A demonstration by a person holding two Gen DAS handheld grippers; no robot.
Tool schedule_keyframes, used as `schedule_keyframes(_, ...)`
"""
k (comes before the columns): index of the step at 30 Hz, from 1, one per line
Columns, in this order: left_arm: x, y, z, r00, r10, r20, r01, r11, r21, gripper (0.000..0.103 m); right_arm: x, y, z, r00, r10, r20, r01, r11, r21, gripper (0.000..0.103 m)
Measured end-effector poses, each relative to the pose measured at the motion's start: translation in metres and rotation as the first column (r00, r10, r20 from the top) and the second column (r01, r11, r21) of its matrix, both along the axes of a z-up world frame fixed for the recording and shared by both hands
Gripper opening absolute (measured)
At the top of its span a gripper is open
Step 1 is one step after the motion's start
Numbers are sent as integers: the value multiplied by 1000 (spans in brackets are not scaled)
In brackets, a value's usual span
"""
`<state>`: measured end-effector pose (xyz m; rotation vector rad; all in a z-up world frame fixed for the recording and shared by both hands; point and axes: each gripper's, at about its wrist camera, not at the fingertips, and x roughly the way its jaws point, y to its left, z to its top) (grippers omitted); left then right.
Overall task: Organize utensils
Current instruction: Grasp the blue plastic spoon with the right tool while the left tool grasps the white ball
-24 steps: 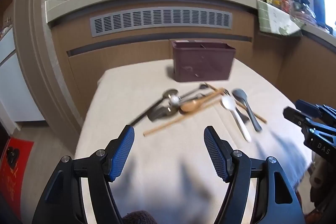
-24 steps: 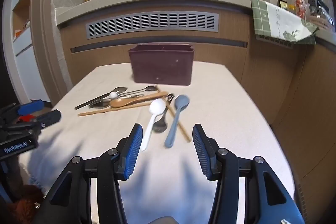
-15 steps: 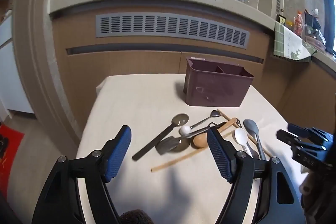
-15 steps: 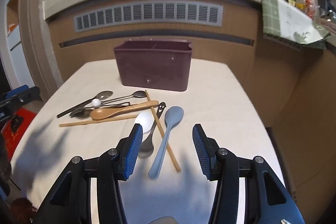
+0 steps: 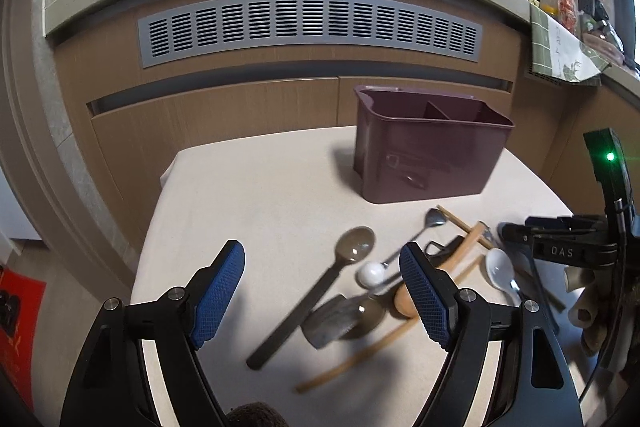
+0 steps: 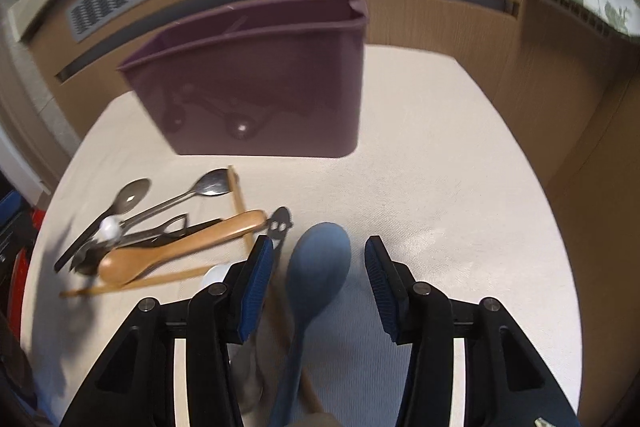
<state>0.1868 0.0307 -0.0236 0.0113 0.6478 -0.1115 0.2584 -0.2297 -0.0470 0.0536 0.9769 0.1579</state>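
utensils lie in a loose heap on the cream tabletop [image 5: 248, 195] in the left wrist view, just short of the dark maroon utensil caddy [image 5: 428, 155], which stands upright with a divider across its open top. the left gripper [image 5: 322, 293] hangs over bare cloth with its fingers [image 5: 218, 293] spread wide and nothing between them. the nearest piece, a long dark-handled spoon [image 5: 316, 291], lies diagonally, bowl toward the caddy and handle end toward the camera, in the gap between the fingers but further out. a white spoon [image 5: 498, 267], a wooden spoon [image 5: 436, 275] and chopsticks [image 5: 356, 359] sit off to the right of the fingers. the right gripper [image 5: 560, 247] shows at the right edge, low over that side of the heap.

fingers of the right gripper [image 6: 318, 285] in the right wrist view straddle the blue-grey spoon [image 6: 316, 279]; they stand moderately apart and neither pad visibly presses on it. the spoon's long axis runs nearly straight away from the camera, bowl toward the caddy [image 6: 256, 83], handle passing back under the gripper body, so the fingers cross it broadside. the bowl sits closer to the left pad than the right. by my reading the right hand is the nearer one for this spoon, and closing here would catch it at the neck of the bowl. the picture is blurred, so contact height above the cloth is unclear.
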Motion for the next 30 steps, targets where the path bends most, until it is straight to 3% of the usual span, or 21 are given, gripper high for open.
schedule_keyframes(3, 6, 8, -5, 1000, 3, -26, -3, 1000, -23, 80, 4, 3, -8, 999, -1, -35, 1, 1000, -6, 42)
schedule_keyframes(5, 7, 10, -9, 999, 2, -40, -3, 1000, -27, 80, 3, 5, -9, 999, 12, -42, -13, 1000, -13, 34)
schedule_keyframes(12, 2, 3, -16, 997, -33, -76, 31, 999, -21, 80, -20, -5, 17, 997, 20, 75, -20, 1000, -5, 33)
schedule_keyframes(17, 5, -12, -18, 992, -72, -102, 65, 995, -74, 77, -33, -7, 24, 992, 26, 127, -29, 999, 24, 33)
schedule_keyframes(19, 7, -17, -18, 989, -97, -114, 87, 992, -94, 64, -40, -9, 25, 990, 22, 136, -25, 999, 20, 33)
schedule_keyframes(26, 27, -28, -24, 979, -115, -169, 102, 991, -82, 43, -52, -25, 16, 990, 6, 140, -12, 999, 45, 33)
schedule_keyframes(28, 35, -31, -28, 974, -126, -188, 113, 990, -79, 32, -53, -26, 14, 990, 5, 139, -12, 999, 47, 33)
schedule_keyframes(30, 41, -33, -32, 969, -139, -206, 124, 989, -85, 32, -53, -26, 12, 990, 4, 139, -11, 999, 50, 33)
